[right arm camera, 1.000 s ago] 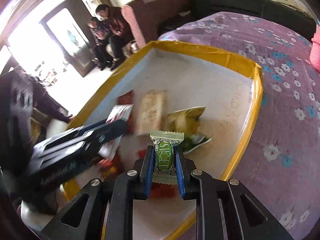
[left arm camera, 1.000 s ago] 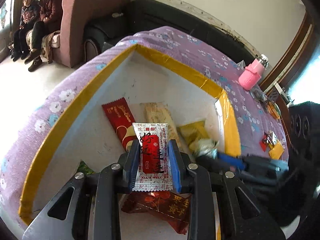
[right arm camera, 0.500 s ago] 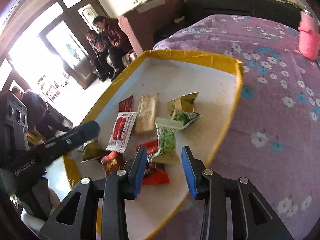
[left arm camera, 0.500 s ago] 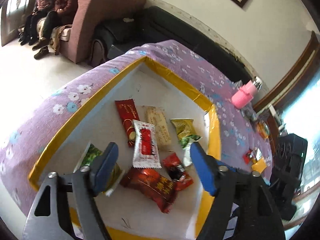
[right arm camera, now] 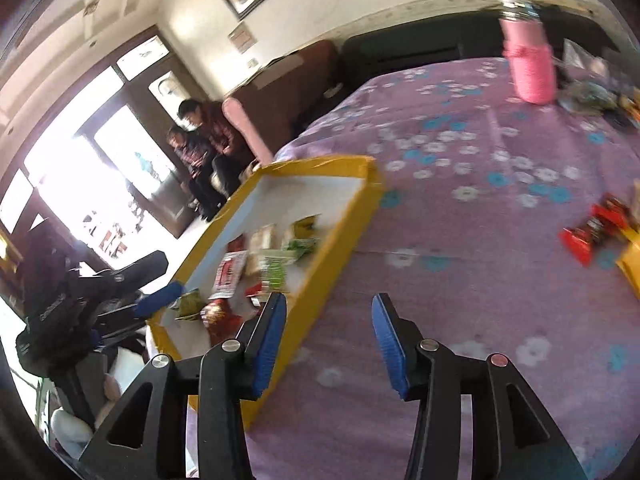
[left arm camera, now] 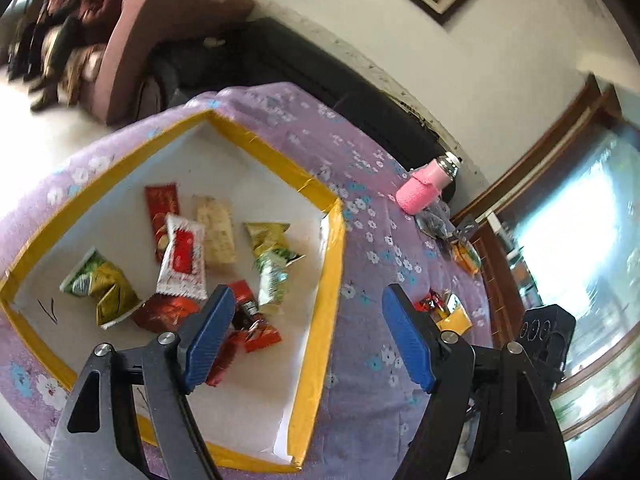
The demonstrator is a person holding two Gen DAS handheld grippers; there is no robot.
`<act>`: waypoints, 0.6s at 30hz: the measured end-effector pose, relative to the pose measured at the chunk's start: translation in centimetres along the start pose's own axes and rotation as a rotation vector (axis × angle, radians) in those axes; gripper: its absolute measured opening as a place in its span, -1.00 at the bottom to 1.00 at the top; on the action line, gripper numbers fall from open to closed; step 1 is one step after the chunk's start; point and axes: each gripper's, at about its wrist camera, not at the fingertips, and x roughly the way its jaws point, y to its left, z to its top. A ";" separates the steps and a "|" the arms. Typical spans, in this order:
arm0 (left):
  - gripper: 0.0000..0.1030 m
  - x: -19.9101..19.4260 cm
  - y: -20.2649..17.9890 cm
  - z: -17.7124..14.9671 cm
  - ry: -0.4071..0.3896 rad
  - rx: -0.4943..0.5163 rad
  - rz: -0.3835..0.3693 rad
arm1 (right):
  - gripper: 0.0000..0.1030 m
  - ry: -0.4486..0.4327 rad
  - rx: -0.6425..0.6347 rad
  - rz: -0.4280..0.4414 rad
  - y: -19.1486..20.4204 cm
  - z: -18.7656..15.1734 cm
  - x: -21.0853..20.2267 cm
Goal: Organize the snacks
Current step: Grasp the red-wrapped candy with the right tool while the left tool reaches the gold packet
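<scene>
A white tray with a yellow rim (left arm camera: 332, 264) (right arm camera: 340, 240) lies on the purple flowered cloth and holds several snack packets. Among them are a white-and-red packet (left arm camera: 182, 256) and a green packet (left arm camera: 272, 280) (right arm camera: 276, 270). My left gripper (left arm camera: 304, 336) is open and empty above the tray's right rim. My right gripper (right arm camera: 328, 340) hangs over the cloth just right of the tray; its jaws are opening with nothing between them. Loose red and yellow snacks (left arm camera: 440, 308) (right arm camera: 596, 232) lie on the cloth to the right.
A pink bottle (left arm camera: 424, 192) (right arm camera: 528, 64) stands at the far side of the cloth beside more wrappers (left arm camera: 464, 252). A dark sofa (left arm camera: 320, 80) and a pink armchair (left arm camera: 132, 40) stand behind. Two people (right arm camera: 200, 140) sit by the door.
Both grippers let go of their packets, which now lie in the tray. Both have opened, risen and swung right, away from the tray towards the loose snacks.
</scene>
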 end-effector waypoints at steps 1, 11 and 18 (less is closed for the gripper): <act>0.52 -0.2 -0.8 0.0 -0.011 0.027 0.013 | -0.09 -0.005 0.014 -0.007 -0.7 -0.1 -0.4; 0.65 2.3 -5.0 -2.2 0.083 0.159 -0.011 | -0.07 -0.179 0.273 -0.240 -14.2 0.1 -9.8; 0.65 3.6 -6.7 -3.4 0.134 0.212 0.000 | -0.05 -0.197 0.380 -0.346 -20.0 0.3 -11.6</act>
